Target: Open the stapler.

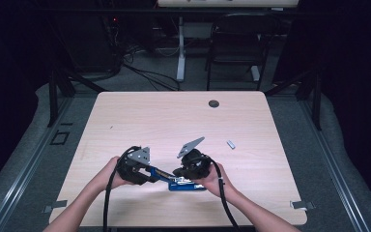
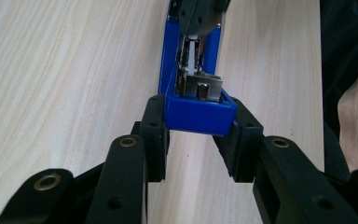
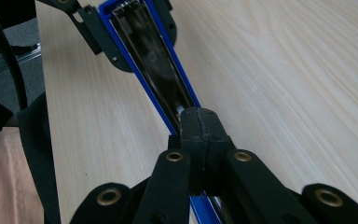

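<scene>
Your left gripper sits at the lower left of centre in the high view, and its fingers are clamped on the blue stapler, one pad on each side of the stapler's squared blue end. In the left gripper view that end lies just below the middle of the frame, with the metal inner parts rising behind it and the blue body running up to the top edge.

Your right gripper sits just right of centre in the high view, close beside the left one. Its fingers are pressed together, pad against pad, with nothing between them; in the right gripper view they stand over the stapler's open metal channel, which runs from the middle of the frame up to the upper left, where the left gripper's fingers hold its far end. Whether the closed tips touch the channel you cannot tell.

The stapler lies opened out flat on the desk, near the lower edge of the desk in the high view, between your two hands. A small pale strip lies on the desk to the right of centre, well apart from the stapler. A dark round hole cover sits near the desk's top edge.
</scene>
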A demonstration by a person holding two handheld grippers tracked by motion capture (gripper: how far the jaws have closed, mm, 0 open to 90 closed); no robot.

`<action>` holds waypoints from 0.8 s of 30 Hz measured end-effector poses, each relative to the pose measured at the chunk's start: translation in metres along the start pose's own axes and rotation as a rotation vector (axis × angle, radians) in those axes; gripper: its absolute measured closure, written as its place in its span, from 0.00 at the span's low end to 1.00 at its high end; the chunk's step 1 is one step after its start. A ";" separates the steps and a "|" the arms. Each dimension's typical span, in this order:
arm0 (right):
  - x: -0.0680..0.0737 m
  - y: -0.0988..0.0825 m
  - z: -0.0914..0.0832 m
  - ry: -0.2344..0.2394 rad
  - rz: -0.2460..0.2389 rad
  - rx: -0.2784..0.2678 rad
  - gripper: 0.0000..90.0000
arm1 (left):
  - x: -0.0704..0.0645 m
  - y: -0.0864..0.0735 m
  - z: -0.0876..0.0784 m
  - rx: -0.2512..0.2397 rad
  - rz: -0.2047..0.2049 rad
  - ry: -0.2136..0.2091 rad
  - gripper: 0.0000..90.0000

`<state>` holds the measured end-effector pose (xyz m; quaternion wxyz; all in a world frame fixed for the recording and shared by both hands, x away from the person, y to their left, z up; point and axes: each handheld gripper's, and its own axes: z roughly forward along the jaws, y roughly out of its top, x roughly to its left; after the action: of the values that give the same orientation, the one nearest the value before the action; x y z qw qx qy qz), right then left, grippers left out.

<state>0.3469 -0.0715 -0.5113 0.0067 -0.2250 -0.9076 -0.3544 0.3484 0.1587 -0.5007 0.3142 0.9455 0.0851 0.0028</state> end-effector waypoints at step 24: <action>0.004 0.005 0.019 0.015 -0.020 0.053 1.00 | 0.002 0.002 0.000 0.008 -0.021 0.026 0.62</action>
<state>0.3481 -0.0547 -0.5215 0.0161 -0.2130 -0.9188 -0.3320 0.3503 0.1574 -0.4995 0.3093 0.9457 0.0992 0.0113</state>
